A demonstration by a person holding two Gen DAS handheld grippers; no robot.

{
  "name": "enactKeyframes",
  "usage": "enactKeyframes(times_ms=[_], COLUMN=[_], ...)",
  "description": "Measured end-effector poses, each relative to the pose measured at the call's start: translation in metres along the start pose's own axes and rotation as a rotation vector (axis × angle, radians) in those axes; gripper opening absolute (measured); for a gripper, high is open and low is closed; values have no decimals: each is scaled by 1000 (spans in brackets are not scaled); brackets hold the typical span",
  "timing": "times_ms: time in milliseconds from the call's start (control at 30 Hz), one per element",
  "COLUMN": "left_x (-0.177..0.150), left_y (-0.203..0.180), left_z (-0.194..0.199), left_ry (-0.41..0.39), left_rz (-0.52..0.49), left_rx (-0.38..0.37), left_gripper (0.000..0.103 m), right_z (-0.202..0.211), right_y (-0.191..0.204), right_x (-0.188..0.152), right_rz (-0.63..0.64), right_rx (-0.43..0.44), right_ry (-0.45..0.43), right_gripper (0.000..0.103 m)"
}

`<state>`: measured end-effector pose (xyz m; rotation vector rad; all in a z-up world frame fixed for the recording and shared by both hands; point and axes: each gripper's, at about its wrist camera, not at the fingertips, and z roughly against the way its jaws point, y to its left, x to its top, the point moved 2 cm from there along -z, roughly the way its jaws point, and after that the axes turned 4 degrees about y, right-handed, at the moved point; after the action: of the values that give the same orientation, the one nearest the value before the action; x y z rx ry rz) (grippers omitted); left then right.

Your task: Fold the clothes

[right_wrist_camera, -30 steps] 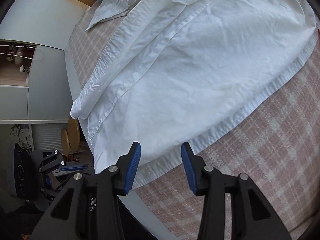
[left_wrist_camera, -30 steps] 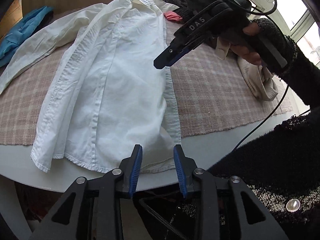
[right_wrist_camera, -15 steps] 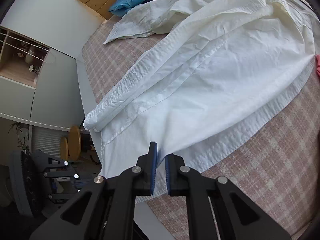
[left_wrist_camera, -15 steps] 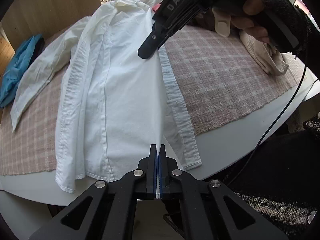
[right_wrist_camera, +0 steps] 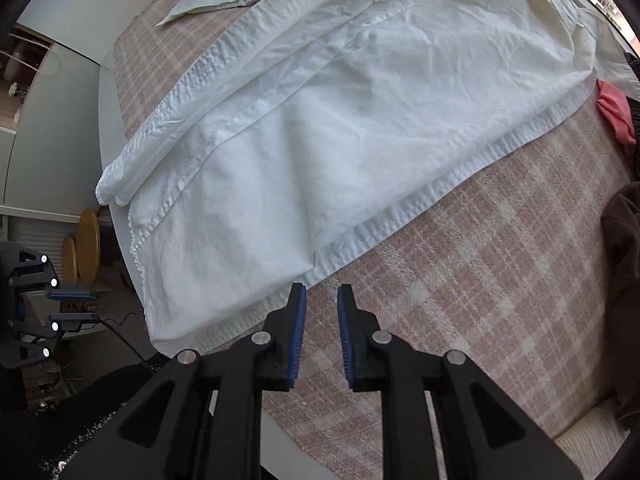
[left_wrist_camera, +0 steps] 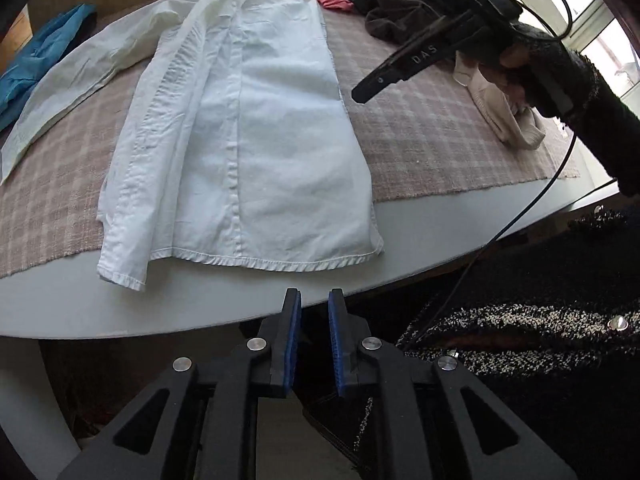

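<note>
Bare checked cloth [left_wrist_camera: 432,136] right of the white shirt [left_wrist_camera: 256,120] lies open; a clothes pile [left_wrist_camera: 508,116] blocks its far side.

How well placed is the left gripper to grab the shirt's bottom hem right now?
Probably yes. The left gripper is open and empty, hanging off the table edge, with the white shirt hem lying straight ahead and nothing between them.

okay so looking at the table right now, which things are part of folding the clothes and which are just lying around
Part of the job:
white shirt, spread flat on the checked cloth
left tongs, open and empty
right tongs, open and empty

Lying about:
blue garment
red cloth
dark brown garment
cream garment
black cable
</note>
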<state>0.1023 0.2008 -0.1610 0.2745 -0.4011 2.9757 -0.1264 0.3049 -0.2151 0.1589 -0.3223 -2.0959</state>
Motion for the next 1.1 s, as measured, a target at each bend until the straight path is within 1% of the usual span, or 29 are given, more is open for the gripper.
enactKeyframes(times_ms=[33,67,100,167,200,267,300,367,400,433,467,500,533,600,700,767,833,867,900,967,1000,1033,1067,1100], left_x=[-1,-2,-3,-4,-4,-5,-5,-7,-7,-8,-8,-8,-7,-6,0,9,19,25,32,42,45,47,47,47], left_y=[2,0,-4,-9,-11,-13,-15,-19,-20,-21,-21,-21,-22,-25,-27,-28,-28,-26,-24,-23,-26,-27,-28,-30], left_z=[-2,-5,-11,-24,-30,-39,-41,-43,-42,-41,-39,-38,-36,-35,-38,-39,-35,-31,-28,-18,-15,-11,-7,-4], left_ry=[-5,-4,1,6,9,15,18,20,15,5,-5,-14,-28,-52,-81,-115,-169,-206,-245,-321,-336,-347,-338,-323], left_rz=[11,11,9,14,21,24,17,4,1,6,11,14,17,25,52,80,121,152,185,228,214,196,155,113], left_rx=[-18,-33,-52,-91,-99,-93,-84,-69,-66,-69,-72,-75,-72,-90,-116,-130,-141,-145,-152,-157,-127,-91,-24,14], left_gripper=[20,21,22,23,24,24,24,24,24,24,24,24,24,25,27,27,28,30,34,33,29,8,2,3], right_z=[3,0,-7,-21,-28,-39,-45,-48,-47,-44,-41,-37,-32,-18,-3,5,9,8,10,13,15,15,14,16], right_y=[4,10,17,34,41,56,60,68,71,73,73,72,70,70,70,70,72,73,71,69,68,69,69,68], right_x=[-3,-6,-9,-14,-15,-18,-17,-15,-14,-14,-13,-11,-10,-8,-4,0,4,5,5,4,3,4,6,6], right_rz=[0,-5,-4,17,30,34,29,39,61,74,67,52,43,29,-22,-47,-72,-83,-89,-90,-90,-95,-104,-103], right_rx=[42,112,159,188,169,146,152,155,155,171,206,242,262,293,383,419,440,446,442,429,423,427,439,446], right_ry=[2,27,58,99,108,121,127,106,86,74,69,66,53,14,-13,-28,-42,-46,-51,-60,-64,-66,-67,-67], right_gripper=[30,36,43,43,43,43,43,43,42,29,16,6,6,6,6,6,6,6,6,6,6,6,6,6])
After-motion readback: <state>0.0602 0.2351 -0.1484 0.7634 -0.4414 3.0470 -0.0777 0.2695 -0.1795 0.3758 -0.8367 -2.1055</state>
